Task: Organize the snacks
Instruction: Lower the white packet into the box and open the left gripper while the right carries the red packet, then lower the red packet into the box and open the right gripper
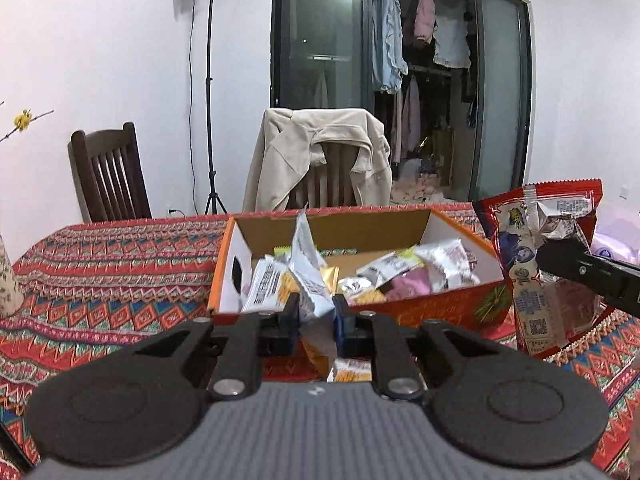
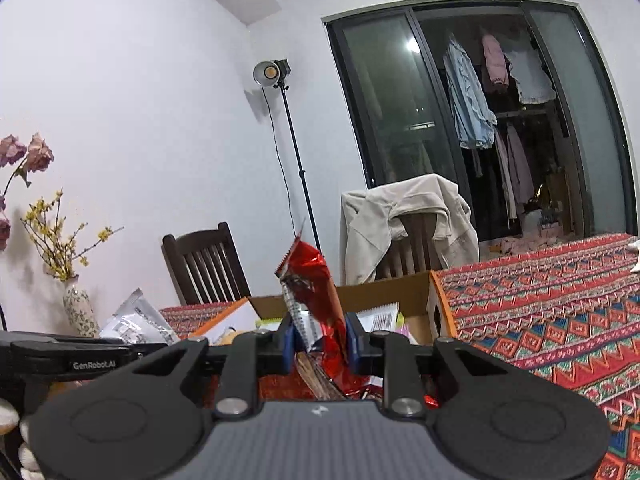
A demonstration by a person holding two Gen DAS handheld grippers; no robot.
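An open orange cardboard box (image 1: pixel 436 305) holding several snack packets sits on the patterned tablecloth (image 1: pixel 100 264). My left gripper (image 1: pixel 316 307) is shut on a white and orange snack packet (image 1: pixel 308 268), held upright just in front of the box's near wall. My right gripper (image 2: pixel 318 338) is shut on a large red snack bag (image 2: pixel 316 292), held upright near the box (image 2: pixel 400 292). In the left wrist view the red bag (image 1: pixel 548 256) and the right gripper's finger (image 1: pixel 588 276) show to the right of the box. The left gripper's packet (image 2: pixel 138 320) shows in the right wrist view.
Two dark wooden chairs stand behind the table, one (image 1: pixel 108 172) bare, one draped with a beige jacket (image 1: pixel 320 152). A lamp stand (image 1: pixel 210 92) is by the wall. A vase with flowers (image 2: pixel 78 308) stands at the table's left end. Another small packet (image 1: pixel 350 372) lies below my left gripper.
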